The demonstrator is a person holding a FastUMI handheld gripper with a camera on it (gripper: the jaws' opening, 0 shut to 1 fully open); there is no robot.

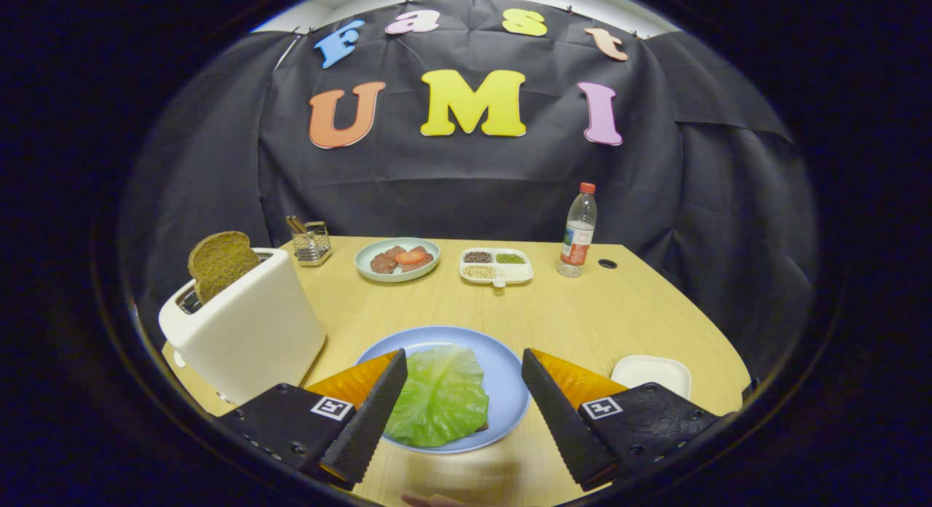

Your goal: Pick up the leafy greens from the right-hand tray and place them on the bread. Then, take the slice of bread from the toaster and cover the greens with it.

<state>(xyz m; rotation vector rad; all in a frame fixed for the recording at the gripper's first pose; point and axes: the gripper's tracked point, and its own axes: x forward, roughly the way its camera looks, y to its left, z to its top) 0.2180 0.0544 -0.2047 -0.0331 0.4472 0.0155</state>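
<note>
While the gripper (464,390) hangs over the near side of the table (582,310), its two fingers (368,419) are spread wide apart and hold nothing. Between them lies the leafy greens (442,394), one big flat leaf. It rests on the blue plate (510,390), and a dark edge of bread (482,425) peeks out under it on the right. The leaf is a bit longer than it is wide, and its long way runs from the fingers toward the far wall. Its pale rib runs that way too.

Left of the fingers stands a white toaster (244,332). A brown slice of bread (218,263) sticks up out of its slot, leaning a little. Right of the fingers sits a small white tray (653,372) near the table edge.

Farther back are a wire holder (312,243), a pale green plate of food (397,258), a white dish with seeds (496,266) and a water bottle (578,230). None of these sit between the fingers and the leaf.
</note>
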